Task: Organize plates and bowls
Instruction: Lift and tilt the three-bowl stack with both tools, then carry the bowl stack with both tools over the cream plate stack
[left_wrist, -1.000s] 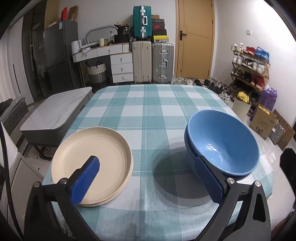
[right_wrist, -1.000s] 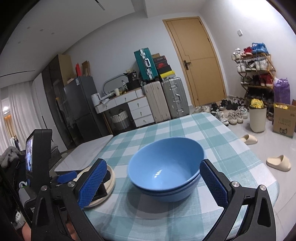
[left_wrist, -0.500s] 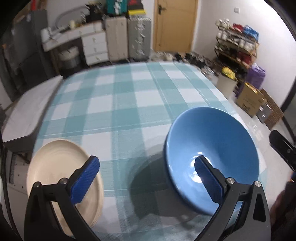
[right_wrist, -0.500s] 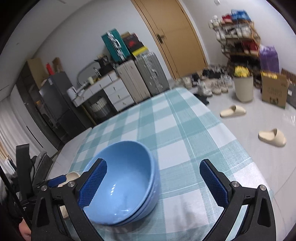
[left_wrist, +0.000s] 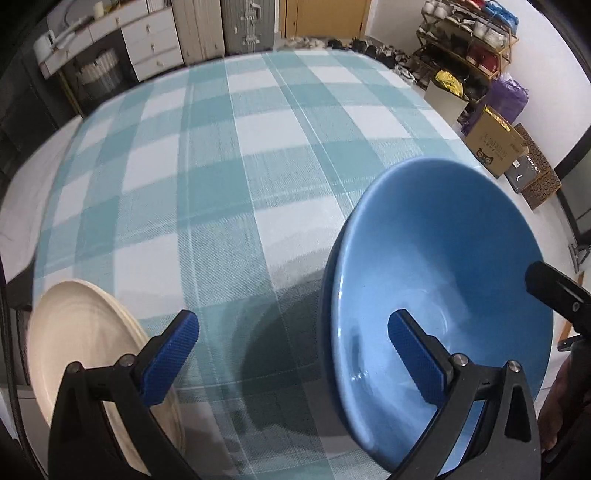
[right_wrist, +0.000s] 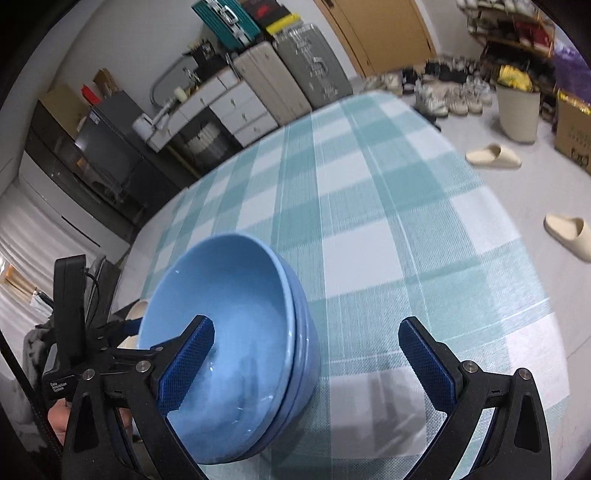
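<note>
Blue bowls (right_wrist: 236, 332), nested in a stack, sit lower left in my right wrist view, near the table's close edge. My right gripper (right_wrist: 306, 354) is spread wide, gripping nothing, one pad (right_wrist: 186, 363) dipped over the bowl's inside, the other out over bare checked cloth (right_wrist: 369, 229). So the near rim lies between my fingers. In the left wrist view, the bowls fill the lower right, and my left gripper (left_wrist: 295, 354) is wide open too, empty, one pad in front of the bowl's hollow. The cream plates (left_wrist: 85, 343) lie lower left, near the table corner. Plenty of open cloth beyond; the edge behind is tight, I reckon.
</note>
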